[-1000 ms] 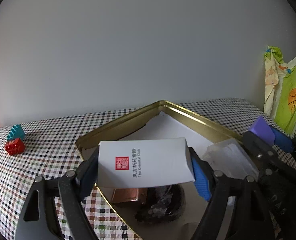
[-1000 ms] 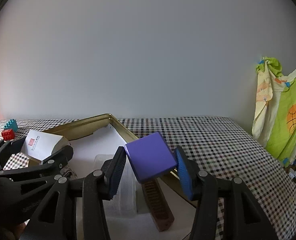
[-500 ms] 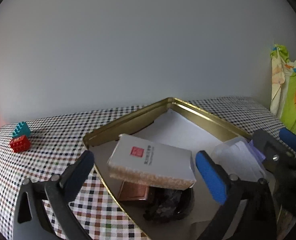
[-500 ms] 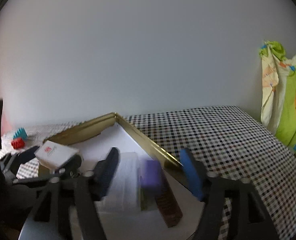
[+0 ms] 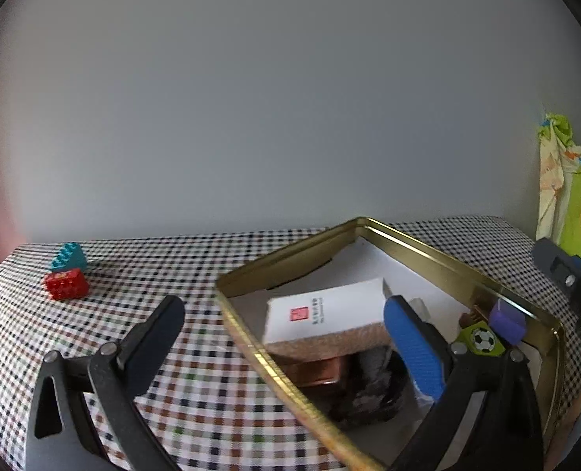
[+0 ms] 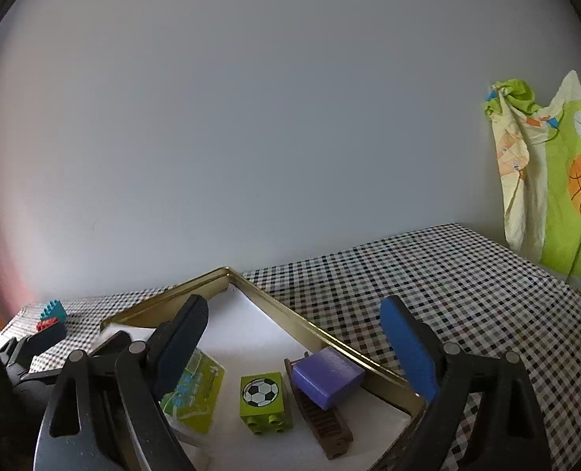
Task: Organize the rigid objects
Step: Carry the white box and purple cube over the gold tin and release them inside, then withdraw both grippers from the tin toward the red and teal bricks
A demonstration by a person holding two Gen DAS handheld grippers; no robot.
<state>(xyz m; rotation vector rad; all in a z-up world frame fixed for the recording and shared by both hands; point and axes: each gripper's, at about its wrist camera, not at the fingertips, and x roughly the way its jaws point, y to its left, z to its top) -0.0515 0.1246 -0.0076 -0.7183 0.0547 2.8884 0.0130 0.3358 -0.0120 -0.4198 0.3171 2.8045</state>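
- Left tongs (image 5: 286, 347) wide, empty; right tongs (image 6: 294, 347) wide, just opened further, empty.
- White box (image 5: 323, 314) released in gold tin (image 5: 447, 265), atop the pile, ahead between left tongs, untouched.
- Purple block (image 6: 325, 376) released against tin wall, leaning on brown comb (image 6: 321, 420), below right tongs.
- Next: back straight out, clear of tin rim.
- Then red brick (image 5: 66, 283) and teal brick (image 5: 68, 257), on bench, well left.

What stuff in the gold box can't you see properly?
- Dark thing, left view: under the white box and behind the blue pad; I cannot tell what it is.
- Copper piece, left view: mostly covered by the white box.
- Green card, right view: partly behind the right gripper's dark jaw.
- Brown comb, right view: its far end is under the purple block.
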